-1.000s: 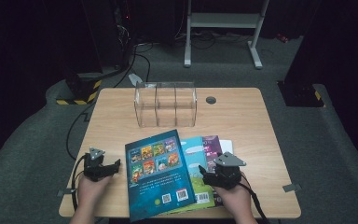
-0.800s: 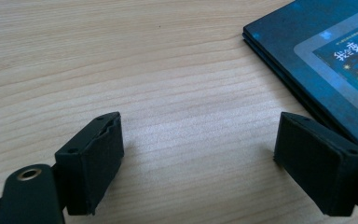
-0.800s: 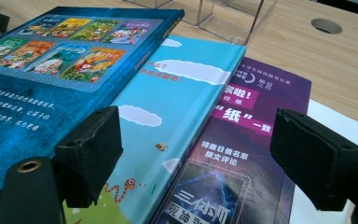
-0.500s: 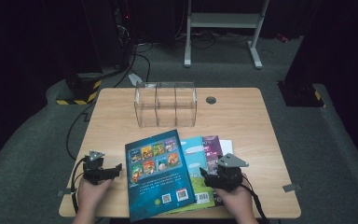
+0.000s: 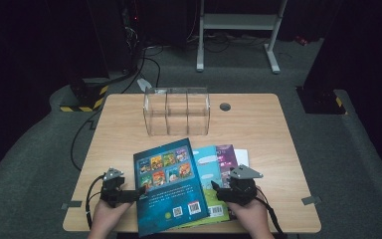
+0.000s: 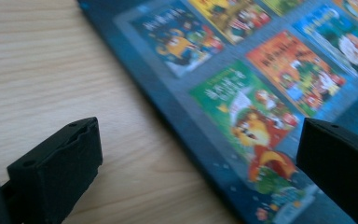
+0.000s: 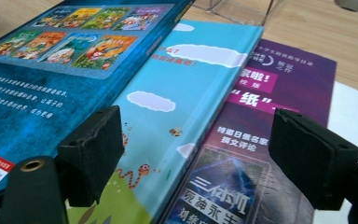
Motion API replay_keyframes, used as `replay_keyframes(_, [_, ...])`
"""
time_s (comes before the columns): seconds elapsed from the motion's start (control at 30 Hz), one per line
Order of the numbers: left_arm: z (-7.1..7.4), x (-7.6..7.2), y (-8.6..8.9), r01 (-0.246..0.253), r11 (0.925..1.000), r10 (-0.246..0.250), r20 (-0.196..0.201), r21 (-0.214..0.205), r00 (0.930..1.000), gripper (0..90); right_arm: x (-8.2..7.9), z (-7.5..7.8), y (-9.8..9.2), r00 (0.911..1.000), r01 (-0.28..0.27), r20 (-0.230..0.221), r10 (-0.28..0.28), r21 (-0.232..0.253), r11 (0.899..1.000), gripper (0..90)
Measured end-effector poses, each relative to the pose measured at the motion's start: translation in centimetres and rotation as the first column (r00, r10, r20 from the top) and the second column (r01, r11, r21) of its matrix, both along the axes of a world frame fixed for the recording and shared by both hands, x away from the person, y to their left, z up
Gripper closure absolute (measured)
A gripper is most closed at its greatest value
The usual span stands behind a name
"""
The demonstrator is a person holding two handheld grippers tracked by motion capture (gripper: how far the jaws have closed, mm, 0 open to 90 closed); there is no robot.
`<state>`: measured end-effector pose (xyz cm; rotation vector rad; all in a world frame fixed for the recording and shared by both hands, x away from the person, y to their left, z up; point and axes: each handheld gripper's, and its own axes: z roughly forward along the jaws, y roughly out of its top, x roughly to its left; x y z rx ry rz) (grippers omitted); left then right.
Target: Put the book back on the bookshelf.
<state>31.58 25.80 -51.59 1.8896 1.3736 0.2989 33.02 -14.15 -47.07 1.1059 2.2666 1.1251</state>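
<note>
While the books lie stacked at the near edge of the tabletop (image 5: 258, 124), we judge the job barely begun: the clear organizer (image 5: 177, 110) at the far middle stands empty.

High view: our left tongs (image 5: 140, 190) sit at the left edge of the dark blue book (image 5: 168, 191), the top one of the fanned pile; our right tongs (image 5: 214, 189) rest over the light blue book (image 5: 210, 172) and the purple booklet (image 5: 227, 158).

Left gripper view: left tongs (image 6: 200, 154) have just been opening and now gape, straddling the dark blue book's (image 6: 270, 93) edge, pads not pressing it.

Right gripper view: right tongs (image 7: 196, 154) released, spread above the light blue book (image 7: 177, 116) and purple booklet (image 7: 265, 121), gripping nothing.

Left to do, by our guess: grip a book, lift it, slot it into the organizer, then the rest.
</note>
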Motion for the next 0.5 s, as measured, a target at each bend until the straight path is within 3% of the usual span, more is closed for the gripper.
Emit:
replay_keyframes(0.37, [-0.4,-0.2,-1.5,0.062,0.9972,-0.063,-0.028,-0.043,0.9976,0.3,-0.1,-0.1,0.2,1.0000,0.002,-0.006,-0.002,0.000,1.000,16.9])
replay_keyframes(0.5, [-0.4,-0.3,-1.8,0.061,0.9973,-0.062,-0.026,-0.042,0.9977,0.2,-0.2,-0.1,0.1,1.0000,0.004,-0.004,-0.004,-0.002,1.000,16.9])
